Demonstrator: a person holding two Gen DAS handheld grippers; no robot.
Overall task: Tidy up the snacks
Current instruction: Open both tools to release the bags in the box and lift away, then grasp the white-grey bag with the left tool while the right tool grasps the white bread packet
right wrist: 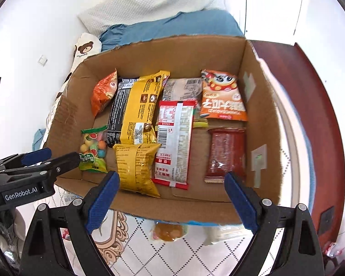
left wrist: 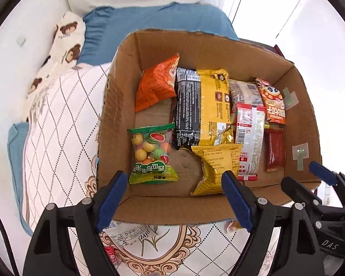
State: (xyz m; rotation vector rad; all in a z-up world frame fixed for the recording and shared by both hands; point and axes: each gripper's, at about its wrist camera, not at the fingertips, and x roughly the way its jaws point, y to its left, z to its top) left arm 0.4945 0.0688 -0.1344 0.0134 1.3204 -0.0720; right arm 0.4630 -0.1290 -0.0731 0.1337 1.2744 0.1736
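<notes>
Left wrist view: left gripper (left wrist: pixel 176 199) spread wide, empty, above a cardboard box (left wrist: pixel 117 105) on a patterned bed (left wrist: pixel 57 126); snack packets lie lengthwise inside. Right wrist view: right gripper (right wrist: pixel 172 195) likewise released; red packet (right wrist: pixel 226 154) points away.

white packet (left wrist: pixel 124 232) half under box (left wrist: pixel 172 214), red wrapper (left wrist: pixel 110 256) behind left claw

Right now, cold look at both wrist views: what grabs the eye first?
The open cardboard box on the patterned bedspread, with snack packs lying flat inside. Loudest are the long yellow pack mid-box and the green candy bag near the left wall, then the dark red pack by the right wall. Both grippers, left and right, hang open and empty at the near rim; a few packets lie outside, below it.
</notes>
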